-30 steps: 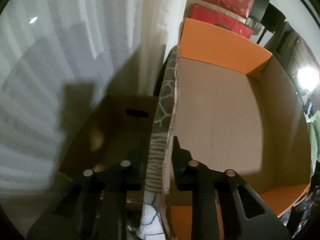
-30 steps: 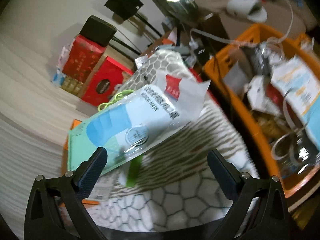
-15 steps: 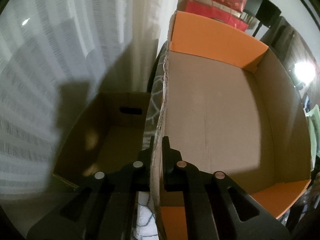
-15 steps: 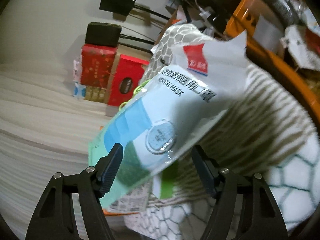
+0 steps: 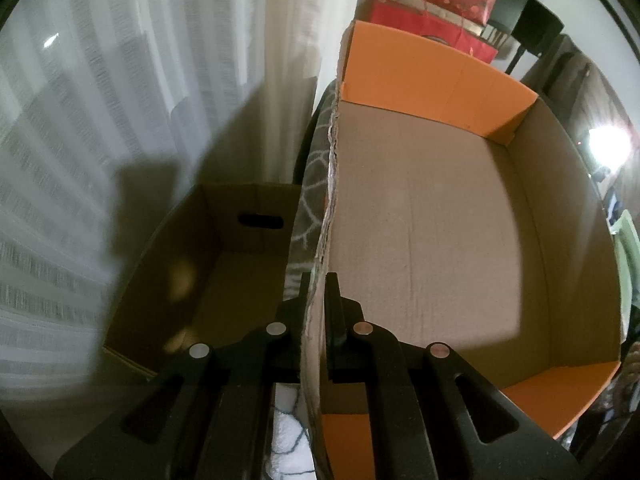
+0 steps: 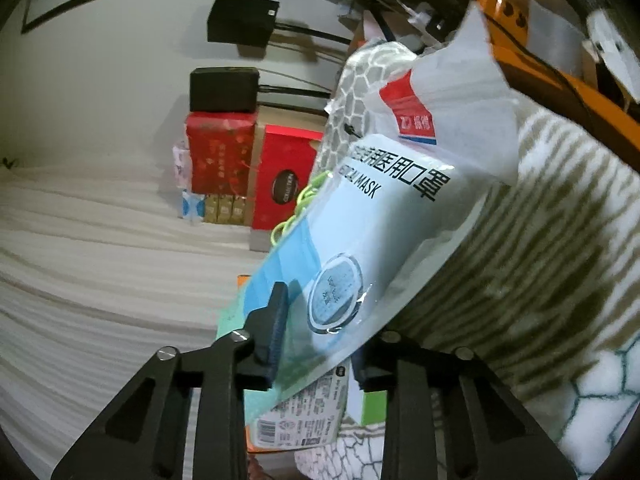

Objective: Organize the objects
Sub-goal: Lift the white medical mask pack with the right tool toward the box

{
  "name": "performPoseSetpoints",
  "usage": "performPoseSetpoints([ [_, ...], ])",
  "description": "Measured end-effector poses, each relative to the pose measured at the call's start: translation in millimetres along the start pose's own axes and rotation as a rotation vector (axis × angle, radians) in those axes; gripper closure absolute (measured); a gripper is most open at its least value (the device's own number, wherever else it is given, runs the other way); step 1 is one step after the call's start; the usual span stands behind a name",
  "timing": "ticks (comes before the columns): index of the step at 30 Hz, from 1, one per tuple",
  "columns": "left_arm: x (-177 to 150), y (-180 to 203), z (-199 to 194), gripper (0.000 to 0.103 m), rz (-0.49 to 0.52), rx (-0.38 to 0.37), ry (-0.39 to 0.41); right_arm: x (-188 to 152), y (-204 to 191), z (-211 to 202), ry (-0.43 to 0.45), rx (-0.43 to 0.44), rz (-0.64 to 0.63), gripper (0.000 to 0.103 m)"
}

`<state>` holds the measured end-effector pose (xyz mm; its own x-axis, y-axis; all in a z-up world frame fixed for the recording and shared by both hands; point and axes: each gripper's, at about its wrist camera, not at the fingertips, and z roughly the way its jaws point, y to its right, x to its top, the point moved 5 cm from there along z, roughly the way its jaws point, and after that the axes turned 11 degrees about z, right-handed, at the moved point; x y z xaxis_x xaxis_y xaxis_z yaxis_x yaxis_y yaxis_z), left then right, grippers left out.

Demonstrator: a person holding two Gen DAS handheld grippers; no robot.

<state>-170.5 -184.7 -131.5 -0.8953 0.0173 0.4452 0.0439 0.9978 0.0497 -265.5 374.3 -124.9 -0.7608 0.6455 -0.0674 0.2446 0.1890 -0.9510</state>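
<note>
Left tool (image 5: pixel 318 292): clenched on the left wall of the box (image 5: pixel 432 232), one finger outside the wall and one inside; it points steeply down.
Box: open cardboard, bare brown floor, orange flaps at its far and near ends; its left wall has a torn, ragged top edge.
Blanket (image 5: pixel 310 200): grey and white patterned cloth, pressed against the outside of the box's left wall.
Second box (image 5: pixel 208 264): darker cardboard with a hand slot, left of the box, beyond the blanket and lower down.
Curtain (image 5: pixel 160 92): pale and pleated, behind the second box, left of the box.
Red bags (image 5: pixel 436 4): beyond the far orange flap of the box.
Right tool (image 6: pixel 320 320): jaws closing, with the mask pack (image 6: pixel 360 248) between them; the left finger (image 6: pixel 274 320) lies against the pack's near end, the right finger is mostly hidden behind the pack.
Mask pack: clear and white pouch with blue masks inside, printed "MEDICAL MASK", with a red and blue label near its top; it slants up and to the right from the right tool.
Blanket, right view (image 6: pixel 540 240): right of the mask pack and under it, striped and honeycomb patterned.
Green loop (image 6: pixel 296 216): at the mask pack's left edge.
Labelled packet (image 6: pixel 304 416): below the mask pack, between the right tool's arms.
Orange crate (image 6: pixel 560 76): above and right of the mask pack, with cables and papers.
</note>
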Motion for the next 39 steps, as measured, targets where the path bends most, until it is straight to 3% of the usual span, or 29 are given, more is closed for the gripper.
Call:
performPoseSetpoints([
  [7,0.3,-2.3,0.4,0.100,-0.010,-0.023,-0.001,-2.3,-25.6,-12.3,-0.005,0.053,-0.080,0.089],
  [15,0.0,-1.8,-0.3,0.100,-0.008,-0.037,0.003,-15.7,-68.2,-11.3,-0.060,0.043,-0.184,0.092],
  [31,-0.4,-1.9,0.6,0.100,-0.008,-0.041,0.008,-68.2,-137.0,48.2,-0.255,0.053,-0.315,0.094],
  [39,-0.1,-2.0,0.9,0.100,-0.008,-0.040,0.007,-125.2,-162.3,110.1,-0.430,-0.001,-0.443,0.094],
])
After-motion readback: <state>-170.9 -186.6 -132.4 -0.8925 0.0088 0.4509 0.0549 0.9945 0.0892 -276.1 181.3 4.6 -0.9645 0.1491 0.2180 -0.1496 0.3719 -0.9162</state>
